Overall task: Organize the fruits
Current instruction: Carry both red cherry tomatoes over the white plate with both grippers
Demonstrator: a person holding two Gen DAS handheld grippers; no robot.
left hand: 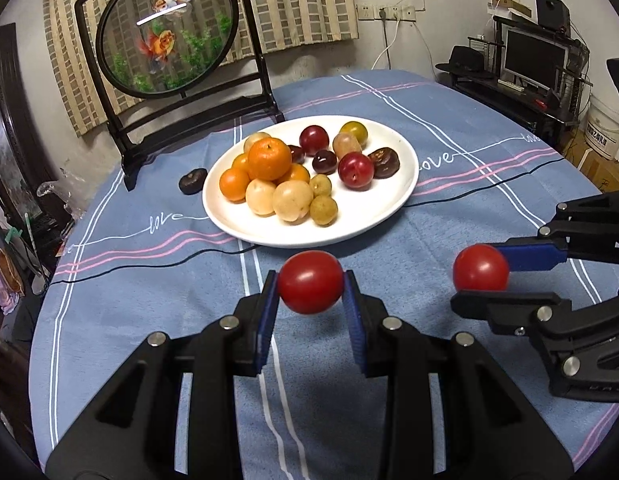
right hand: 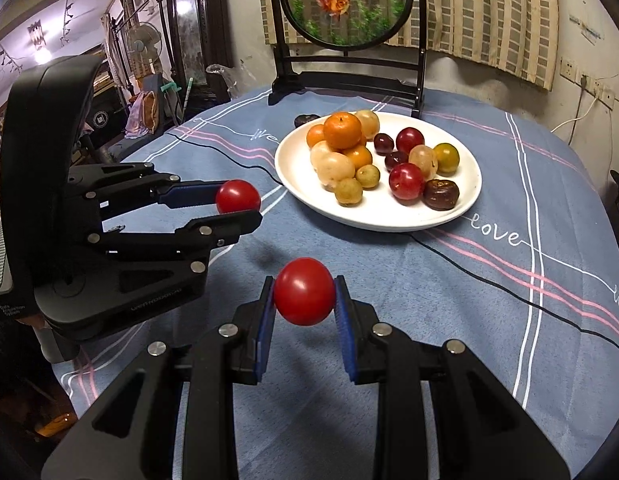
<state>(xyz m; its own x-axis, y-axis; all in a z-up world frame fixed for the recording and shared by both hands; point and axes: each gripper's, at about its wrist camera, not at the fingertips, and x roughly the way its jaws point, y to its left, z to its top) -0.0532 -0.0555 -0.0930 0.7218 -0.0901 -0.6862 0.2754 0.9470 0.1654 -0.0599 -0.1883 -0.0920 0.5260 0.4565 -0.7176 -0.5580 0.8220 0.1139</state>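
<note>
Both my claws are clamped on tomatoes: left claw (left hand: 310,294) grips one tomato (left hand: 310,282), right claw (right hand: 304,300) another tomato (right hand: 304,291). From each, the plate (left hand: 245,224) sits straight ahead toward the frame's middle, and neither looks clearly nearer.

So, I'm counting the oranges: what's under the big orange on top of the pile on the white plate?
The big orange rests on three smaller oranges on the white plate; any fruit deeper underneath is covered.

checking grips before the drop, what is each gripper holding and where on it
The left gripper clamps a red tomato across its sides. The right gripper clamps another red tomato the same way.
</note>
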